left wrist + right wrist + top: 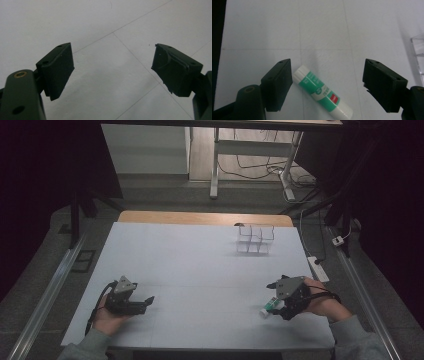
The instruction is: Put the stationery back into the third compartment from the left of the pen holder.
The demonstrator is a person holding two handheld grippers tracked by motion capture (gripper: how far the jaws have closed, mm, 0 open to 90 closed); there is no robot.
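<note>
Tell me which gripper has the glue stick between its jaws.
The right gripper: the green-and-white glue stick lies between its open jaws. The left gripper spans bare table.

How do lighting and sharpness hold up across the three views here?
High view: dim, dark vignetted corners, clear organizer faint. Right gripper view: glue stick sharp, evenly lit, between open right tongs. Left gripper view: left tongs slightly soft, table evenly lit.
</note>
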